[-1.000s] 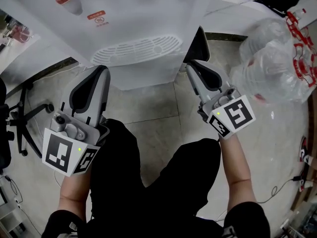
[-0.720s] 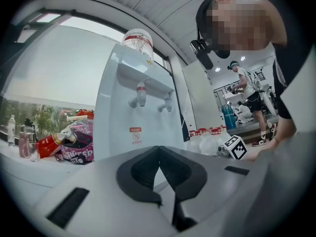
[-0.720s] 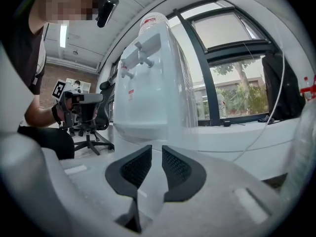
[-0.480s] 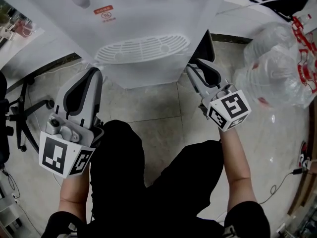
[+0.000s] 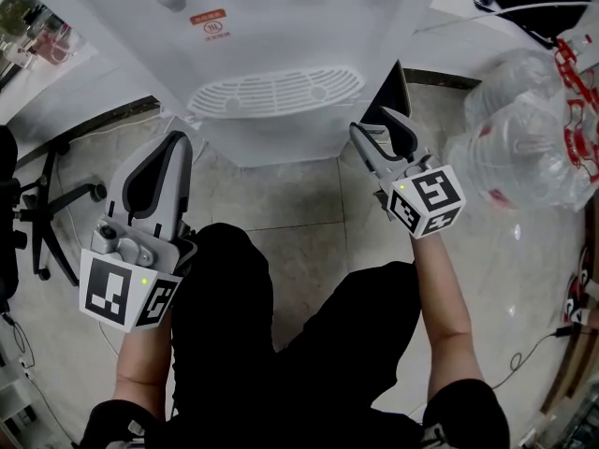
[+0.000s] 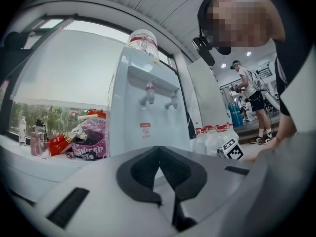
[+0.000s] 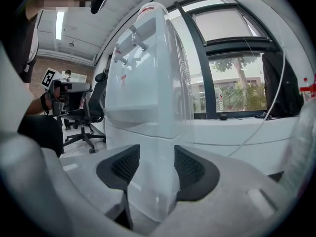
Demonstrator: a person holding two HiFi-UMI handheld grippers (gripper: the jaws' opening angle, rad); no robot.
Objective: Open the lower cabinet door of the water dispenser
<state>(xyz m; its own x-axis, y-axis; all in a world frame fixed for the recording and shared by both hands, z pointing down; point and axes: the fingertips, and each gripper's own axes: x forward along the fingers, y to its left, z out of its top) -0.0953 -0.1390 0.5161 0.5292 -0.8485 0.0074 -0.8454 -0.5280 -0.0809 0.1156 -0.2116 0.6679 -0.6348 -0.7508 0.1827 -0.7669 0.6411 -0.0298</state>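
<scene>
1. The right gripper (image 5: 382, 131) holds its jaws a moderate gap apart at the front right corner of the tall white plastic water dispenser (image 5: 281, 26). In the right gripper view the white corner edge fills that gap. If the dark ribbed pads close on the fixed body and not on the door's edge, I think the pull would drag the whole machine and open nothing.
2. The flat white lower cabinet door (image 5: 276, 148) is under the slotted white drip grille (image 5: 276, 92) and looks closed. Its surface seems smooth, so the pads may slip off during the pull. I cannot tell whether they touch it now.
3. The left gripper (image 5: 178, 143) has its jaws pressed together on nothing, near the front left side but apart from it. Nothing steadies the dispenser, so a hard pull could tilt it, and the clear water bottle (image 6: 143, 41) stands on top.
4. The wrapped pack of clear plastic bottles with red caps (image 5: 524, 129) lies near, to the right. A door swinging that way could strike it. The hinge side is not visible.
</scene>
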